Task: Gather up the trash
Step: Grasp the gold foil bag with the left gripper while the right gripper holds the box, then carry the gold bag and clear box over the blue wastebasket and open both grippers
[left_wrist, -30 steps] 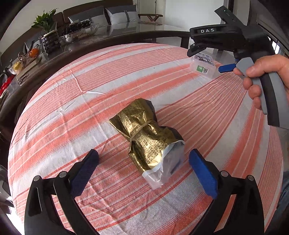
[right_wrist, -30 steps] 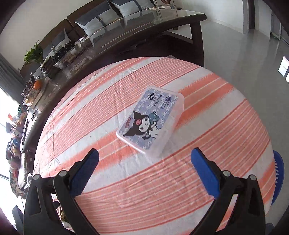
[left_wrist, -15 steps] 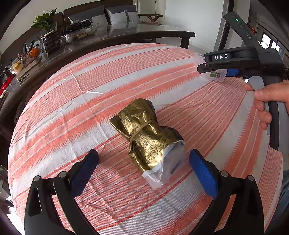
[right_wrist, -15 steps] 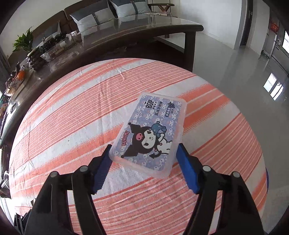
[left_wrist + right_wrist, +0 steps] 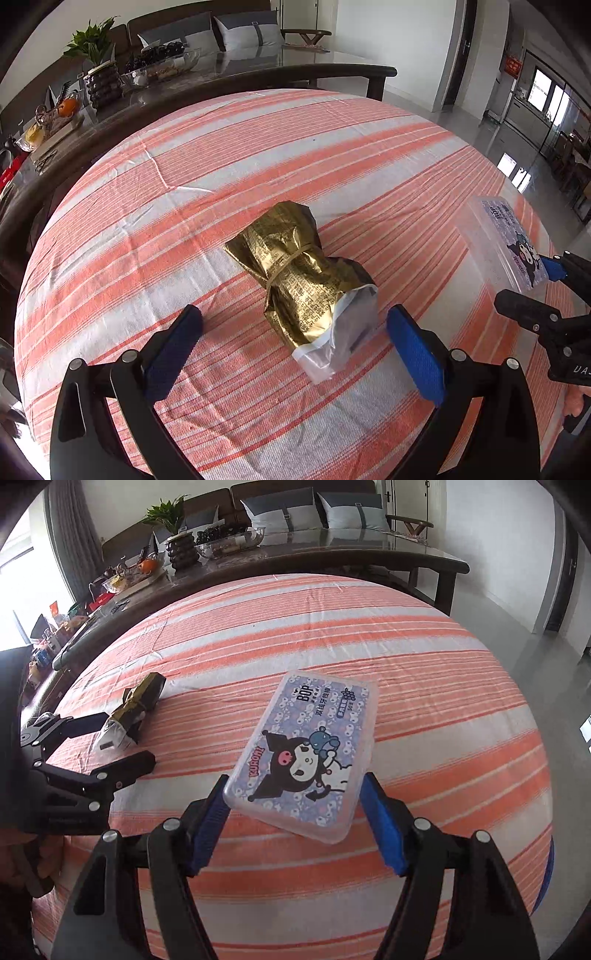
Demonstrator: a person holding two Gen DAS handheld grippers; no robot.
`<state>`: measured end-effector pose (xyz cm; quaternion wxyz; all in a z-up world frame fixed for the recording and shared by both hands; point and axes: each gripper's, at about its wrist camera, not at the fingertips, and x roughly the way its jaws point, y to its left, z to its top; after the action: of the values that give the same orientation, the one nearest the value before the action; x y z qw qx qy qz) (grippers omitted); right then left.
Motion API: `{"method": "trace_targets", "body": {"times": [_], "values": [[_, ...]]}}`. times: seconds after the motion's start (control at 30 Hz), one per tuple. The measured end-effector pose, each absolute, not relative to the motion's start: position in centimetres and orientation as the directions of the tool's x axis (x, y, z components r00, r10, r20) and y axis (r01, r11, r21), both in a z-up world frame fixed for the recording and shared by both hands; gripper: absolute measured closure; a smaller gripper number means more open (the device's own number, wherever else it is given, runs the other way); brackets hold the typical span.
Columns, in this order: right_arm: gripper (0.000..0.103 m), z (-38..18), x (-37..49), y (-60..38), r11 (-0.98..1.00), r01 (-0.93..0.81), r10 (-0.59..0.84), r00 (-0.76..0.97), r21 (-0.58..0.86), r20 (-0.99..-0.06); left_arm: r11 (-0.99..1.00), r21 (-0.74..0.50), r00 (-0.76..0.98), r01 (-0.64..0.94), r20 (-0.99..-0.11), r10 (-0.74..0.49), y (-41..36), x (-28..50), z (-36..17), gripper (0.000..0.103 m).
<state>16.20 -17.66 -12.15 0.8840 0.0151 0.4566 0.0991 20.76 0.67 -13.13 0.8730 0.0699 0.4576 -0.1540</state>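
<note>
A crumpled gold foil snack bag [image 5: 299,280], tied with a rubber band, lies on the striped tablecloth [image 5: 221,177]. My left gripper [image 5: 295,347] is open, its blue pads either side of the bag's near end, not touching. My right gripper [image 5: 295,812] is shut on a clear plastic box with a cartoon label [image 5: 306,753], held lifted above the cloth. The box [image 5: 506,240] and right gripper [image 5: 546,295] show at the right edge of the left wrist view. The bag [image 5: 133,709] and left gripper [image 5: 122,746] show at left in the right wrist view.
A dark glass-topped table [image 5: 258,62] stands behind the cloth-covered table, carrying a plant [image 5: 92,40], a glass bowl [image 5: 162,66] and small clutter. Cushions [image 5: 288,509] sit on a sofa at the back. Grey floor [image 5: 535,620] lies to the right.
My right gripper closed on the cartoon box, lifted it and carried it toward me and to the left, near the left gripper. The left gripper and gold bag have not moved.
</note>
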Motion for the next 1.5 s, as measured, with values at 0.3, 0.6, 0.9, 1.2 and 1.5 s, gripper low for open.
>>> {"method": "trace_targets", "body": {"times": [0.3,0.6,0.9,1.2,1.5], "values": [[0.033,-11.9,13.0,-19.3,0.971,-0.211,0.205,0.509,0.11,-0.836,0.932,-0.067,0.512,0.355,-0.821,-0.254,5.7,17.5,-12.3,0.005],[0.018,-10.1,13.9,-20.9,0.966,-0.088,0.255,0.438,0.242,-0.862,0.937,-0.152,0.495,0.314,-0.816,-0.299,2.0,20.7,-10.5,0.005],[0.036,-10.6,16.5,-18.4,0.989,-0.087,0.14,0.369,0.116,-0.919,0.956,-0.061,0.467,0.288,-0.862,-0.196,0.2,23.1,-12.0,0.041],[0.039,-9.1,13.5,-20.8,0.972,-0.107,0.233,0.414,0.207,-0.88,0.901,-0.155,0.464,0.406,-0.814,-0.349,-0.7,19.5,-10.9,0.061],[0.039,-7.7,10.5,-27.2,0.943,-0.042,0.31,0.468,0.329,-0.828,0.783,-0.202,0.372,0.588,-0.792,-0.484,-9.2,14.7,-9.4,0.061]]}}
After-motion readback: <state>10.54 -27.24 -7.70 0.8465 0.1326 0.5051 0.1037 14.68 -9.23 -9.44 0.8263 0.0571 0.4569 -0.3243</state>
